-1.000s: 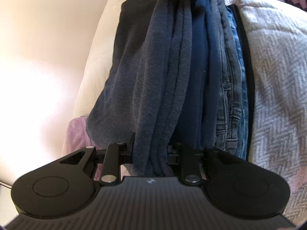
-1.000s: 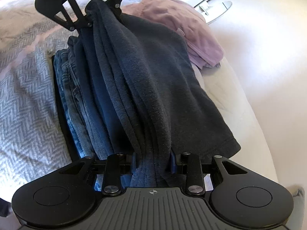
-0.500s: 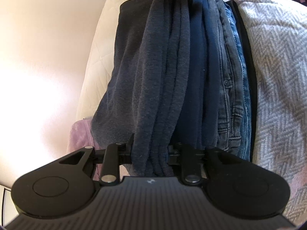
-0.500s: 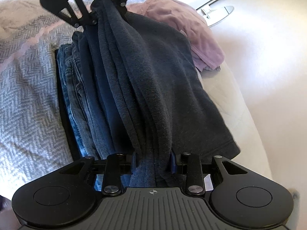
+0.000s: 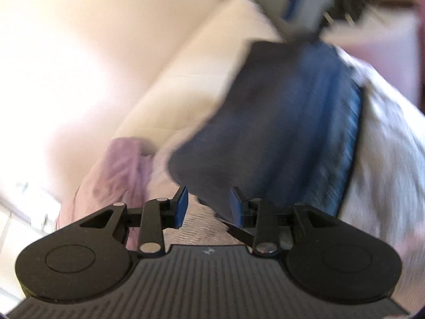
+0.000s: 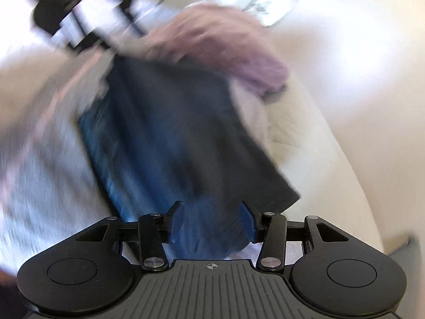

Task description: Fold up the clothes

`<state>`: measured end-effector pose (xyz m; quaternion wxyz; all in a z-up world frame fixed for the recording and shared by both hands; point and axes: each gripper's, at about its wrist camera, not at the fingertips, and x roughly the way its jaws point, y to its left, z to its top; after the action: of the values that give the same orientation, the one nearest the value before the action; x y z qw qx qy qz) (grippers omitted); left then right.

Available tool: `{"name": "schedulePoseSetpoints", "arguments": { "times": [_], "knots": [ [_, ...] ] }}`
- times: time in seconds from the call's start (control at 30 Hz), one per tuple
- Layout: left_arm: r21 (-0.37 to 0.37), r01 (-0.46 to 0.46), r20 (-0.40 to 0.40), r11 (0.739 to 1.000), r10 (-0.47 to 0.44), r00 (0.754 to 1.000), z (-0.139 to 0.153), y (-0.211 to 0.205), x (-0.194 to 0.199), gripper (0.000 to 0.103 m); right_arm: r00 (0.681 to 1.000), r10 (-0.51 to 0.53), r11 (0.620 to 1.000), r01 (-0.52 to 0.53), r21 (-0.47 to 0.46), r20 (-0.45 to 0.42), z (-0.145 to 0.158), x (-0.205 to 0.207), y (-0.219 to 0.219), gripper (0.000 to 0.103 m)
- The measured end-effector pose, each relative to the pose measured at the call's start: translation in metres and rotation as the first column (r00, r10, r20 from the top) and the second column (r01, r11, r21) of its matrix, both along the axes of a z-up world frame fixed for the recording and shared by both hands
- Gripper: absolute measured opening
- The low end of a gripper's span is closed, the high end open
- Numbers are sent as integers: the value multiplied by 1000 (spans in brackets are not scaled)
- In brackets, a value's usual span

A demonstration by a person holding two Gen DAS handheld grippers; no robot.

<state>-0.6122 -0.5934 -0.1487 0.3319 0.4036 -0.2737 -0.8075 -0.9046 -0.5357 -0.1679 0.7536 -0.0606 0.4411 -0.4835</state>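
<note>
On the left, the left gripper (image 5: pixel 208 206) has its blue-padded jaws opening with nothing between them, just short of the near edge of the folded dark navy fleece garment (image 5: pixel 268 122), which lies flat on blue jeans on the grey herringbone blanket (image 5: pixel 385 138). The right gripper (image 6: pixel 209 222) is likewise opening and empty above the garment's other end. The release step looks done; next comes picking another item, perhaps the crumpled mauve cloth (image 6: pixel 225 50).

Both views: heavy motion blur on cloth and background; gripper bodies sharp. Strong daylight glare washes pale floor. Fisheye bending, dark vignette at corners.
</note>
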Motion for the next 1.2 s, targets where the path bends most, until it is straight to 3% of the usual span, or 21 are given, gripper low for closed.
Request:
{"name": "schedulePoseSetpoints", "arguments": {
  "times": [0.03,0.13,0.17,0.23,0.3,0.47,0.5,0.53,0.67,0.8,0.87,1.07,1.2],
  "knots": [
    [18,-24,-32,1000,24,999,-12,-6,-20,31,998,-29,1000,28,6,56,7,-2,-9,46],
    [117,-83,-96,990,94,991,-2,-33,-35,31,973,-112,993,100,69,202,15,-9,-45,46],
    [163,-91,-98,982,108,989,-12,-42,-45,31,959,-135,988,112,105,248,14,-12,-56,46],
    [239,-107,-52,965,123,991,-28,-52,-51,30,927,-184,975,130,179,326,4,-18,-80,46],
    [309,-124,-6,943,132,991,-45,-60,-56,23,914,-218,954,126,270,343,-13,-21,-98,46],
    [276,-155,-34,949,171,985,-81,-22,-57,22,909,-215,951,111,290,357,-32,-25,-70,46],
    [262,-246,-31,933,263,964,-73,-17,-49,22,907,-215,951,110,289,361,-34,-25,-63,46],
    [254,-243,-24,936,257,966,-83,-17,-58,22,907,-214,951,108,290,364,-36,-26,-60,46],
    [265,-262,-14,928,275,961,-70,-26,-54,21,907,-217,944,101,315,362,-29,-25,-70,46],
    [269,-267,-7,925,280,960,-58,-21,-46,21,915,-170,963,76,257,367,-4,-25,-97,46],
    [261,-273,-12,926,285,958,-63,-17,-49,20,895,-204,959,101,266,396,-2,-34,-120,46],
    [270,-284,-24,920,301,953,-80,-28,-74,20,746,-422,876,189,445,515,-38,-75,-189,46],
    [345,-287,-30,894,315,948,-61,-43,-71,23,745,-416,881,188,435,522,-21,-74,-184,46]
  ]
}}
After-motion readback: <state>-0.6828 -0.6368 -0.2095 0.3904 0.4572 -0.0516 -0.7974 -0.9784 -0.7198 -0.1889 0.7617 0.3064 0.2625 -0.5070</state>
